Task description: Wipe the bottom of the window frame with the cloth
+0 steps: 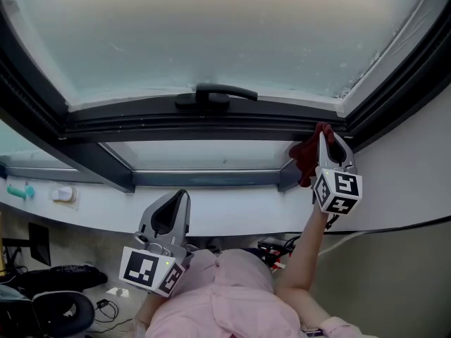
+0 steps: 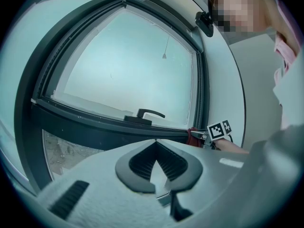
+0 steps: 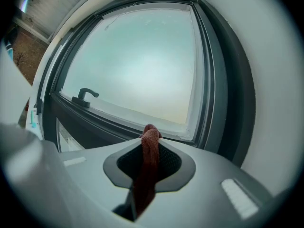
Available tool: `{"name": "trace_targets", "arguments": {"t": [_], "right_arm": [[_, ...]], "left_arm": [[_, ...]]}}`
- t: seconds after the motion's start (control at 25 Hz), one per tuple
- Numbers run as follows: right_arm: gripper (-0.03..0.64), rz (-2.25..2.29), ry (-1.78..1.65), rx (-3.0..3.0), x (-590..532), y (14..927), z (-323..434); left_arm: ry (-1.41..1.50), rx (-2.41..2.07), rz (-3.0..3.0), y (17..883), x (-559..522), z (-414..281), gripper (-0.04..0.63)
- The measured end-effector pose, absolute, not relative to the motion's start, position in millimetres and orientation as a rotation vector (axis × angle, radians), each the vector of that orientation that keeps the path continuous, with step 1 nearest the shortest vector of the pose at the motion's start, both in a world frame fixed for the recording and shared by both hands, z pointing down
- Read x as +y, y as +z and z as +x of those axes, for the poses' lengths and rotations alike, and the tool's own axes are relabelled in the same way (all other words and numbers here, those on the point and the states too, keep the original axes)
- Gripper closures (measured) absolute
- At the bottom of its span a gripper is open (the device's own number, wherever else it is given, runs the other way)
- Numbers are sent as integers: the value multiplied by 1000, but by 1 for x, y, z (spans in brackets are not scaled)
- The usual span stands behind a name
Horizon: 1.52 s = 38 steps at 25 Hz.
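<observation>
Right gripper is holding the cloth at the frame.
Its jaws are clamping the cloth at the frame's 5 o'clock corner; left gripper is hovering at 7 o'clock, jaws closed, empty.

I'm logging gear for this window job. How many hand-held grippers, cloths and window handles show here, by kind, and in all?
hand-held grippers: 2, the left hand-held gripper and the right hand-held gripper
cloth: 1, red, clamped in the right one's jaws
window handle: 1
total: 4
</observation>
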State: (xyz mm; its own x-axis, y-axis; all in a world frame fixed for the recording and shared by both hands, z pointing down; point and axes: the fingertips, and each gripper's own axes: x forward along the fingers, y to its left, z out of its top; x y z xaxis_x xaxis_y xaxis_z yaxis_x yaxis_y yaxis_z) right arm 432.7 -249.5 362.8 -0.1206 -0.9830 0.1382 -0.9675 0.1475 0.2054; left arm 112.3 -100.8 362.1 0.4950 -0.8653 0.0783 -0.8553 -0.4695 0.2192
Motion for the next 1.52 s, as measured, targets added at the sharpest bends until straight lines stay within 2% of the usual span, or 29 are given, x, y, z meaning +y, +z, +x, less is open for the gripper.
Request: {"name": "trace_targets", "arguments": {"t": [1.52], "right_arm": [[576,2095,-30,-1945,-252,366,508]], "left_arm": [[-95,-1493,2510,355,-90,99,597]]}}
